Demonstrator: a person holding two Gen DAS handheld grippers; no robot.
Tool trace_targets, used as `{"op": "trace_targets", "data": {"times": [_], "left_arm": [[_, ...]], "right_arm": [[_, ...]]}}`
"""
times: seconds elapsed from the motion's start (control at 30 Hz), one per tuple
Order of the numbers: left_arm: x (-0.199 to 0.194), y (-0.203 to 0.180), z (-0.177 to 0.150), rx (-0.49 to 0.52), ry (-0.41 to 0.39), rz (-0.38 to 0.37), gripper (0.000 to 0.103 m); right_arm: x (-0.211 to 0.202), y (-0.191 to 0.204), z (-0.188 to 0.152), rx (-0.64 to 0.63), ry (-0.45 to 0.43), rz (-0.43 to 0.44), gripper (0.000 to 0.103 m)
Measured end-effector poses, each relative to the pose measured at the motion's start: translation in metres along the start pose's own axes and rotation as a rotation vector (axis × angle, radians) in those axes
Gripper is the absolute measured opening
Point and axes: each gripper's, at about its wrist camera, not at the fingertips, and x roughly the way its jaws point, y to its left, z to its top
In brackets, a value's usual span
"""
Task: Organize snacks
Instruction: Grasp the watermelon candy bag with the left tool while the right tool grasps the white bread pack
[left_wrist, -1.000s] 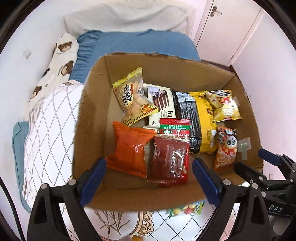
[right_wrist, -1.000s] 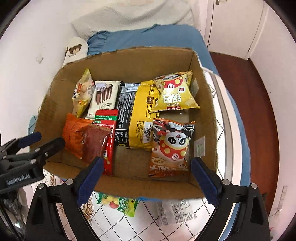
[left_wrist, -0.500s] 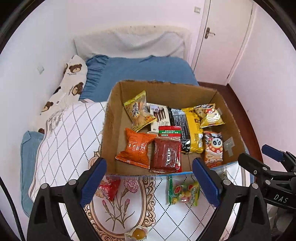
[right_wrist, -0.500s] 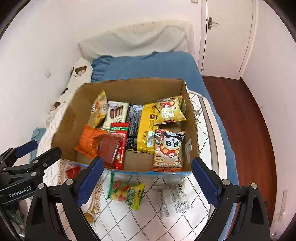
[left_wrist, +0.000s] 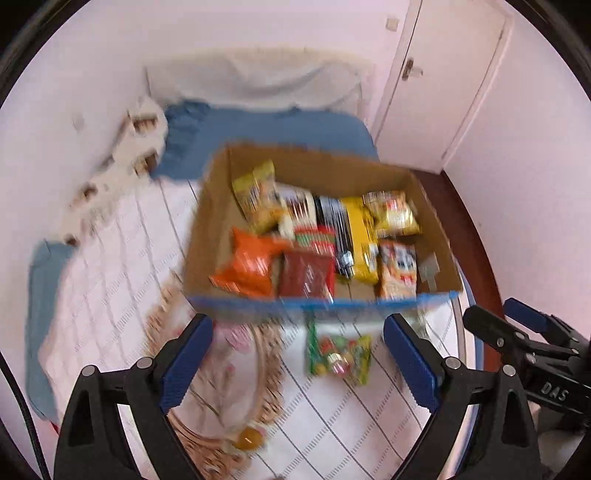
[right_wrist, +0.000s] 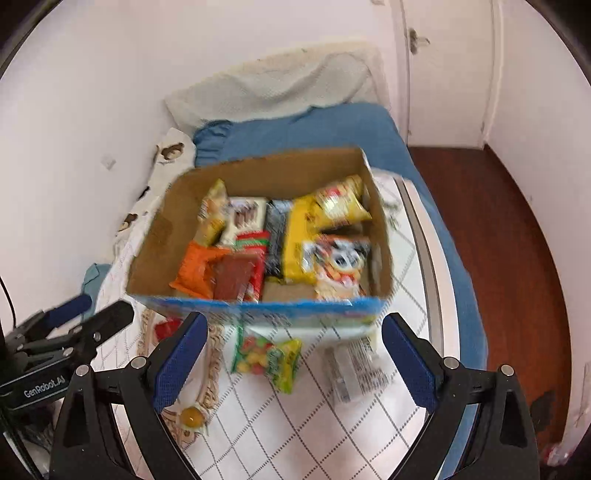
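Green candy bag (right_wrist: 266, 360) on quilt (right_wrist: 295, 435), outside box (right_wrist: 258, 308): light, crinkly, slippery; pinch at sealed edge. Left gripper (left_wrist: 297, 356), right gripper (right_wrist: 293, 356) both spread, empty.

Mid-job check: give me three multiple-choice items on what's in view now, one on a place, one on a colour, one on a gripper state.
1. Where is the green candy bag?
A inside the box
B on the quilt in front of the box
C on the floor

2. What colour is the cardboard box's near rim?
A blue
B red
C black

3. How is the right gripper?
A shut on a packet
B shut, empty
C open, empty

B: it lies outside the front wall.
A: blue edge along the front.
C: fingers stand wide apart.
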Motion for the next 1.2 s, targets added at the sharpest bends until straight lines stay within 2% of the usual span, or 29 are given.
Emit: {"op": "trace_targets", "data": {"times": [0.07,0.2,0.47,0.6,0.73,0.83,0.9,1.0,1.03,1.07,1.13,1.2], "left_arm": [[0.023,-0.001,-0.009,-0.024,0.059,-0.023,0.095],[0.074,-0.025,-0.023,0.022,0.166,0.012,0.095],[0.151,-0.059,-0.048,0.055,0.293,0.093,0.095],[0.16,-0.054,-0.063,0.083,0.329,0.135,0.095],[0.158,-0.026,-0.087,0.064,0.395,0.162,0.095],[0.149,-0.001,-0.101,0.013,0.426,0.182,0.095],[0.139,0.014,-0.104,-0.097,0.451,0.118,0.095],[0.132,0.022,-0.097,-0.321,0.451,-0.054,0.095],[0.131,0.019,-0.092,-0.348,0.434,-0.076,0.095],[0.13,0.01,-0.084,-0.347,0.406,-0.077,0.095],[0.131,-0.012,-0.072,-0.268,0.346,-0.035,0.095],[0.142,-0.04,-0.064,-0.139,0.319,0.056,0.095]], "right_arm": [[0.018,-0.013,-0.007,0.032,0.05,0.006,0.071],[0.049,-0.039,-0.024,0.104,0.113,0.012,0.07],[0.094,-0.083,-0.044,0.206,0.175,-0.014,0.07],[0.12,-0.094,-0.049,0.212,0.22,0.005,0.07],[0.134,-0.091,-0.053,0.202,0.234,0.025,0.07],[0.138,-0.086,-0.055,0.192,0.236,0.041,0.07],[0.14,-0.082,-0.054,0.171,0.226,0.044,0.07],[0.147,-0.076,-0.05,0.165,0.23,0.044,0.071],[0.148,-0.076,-0.05,0.165,0.229,0.043,0.071],[0.149,-0.076,-0.05,0.163,0.224,0.033,0.07],[0.15,-0.076,-0.05,0.158,0.222,0.021,0.07],[0.15,-0.078,-0.052,0.164,0.221,0.01,0.07]]}}
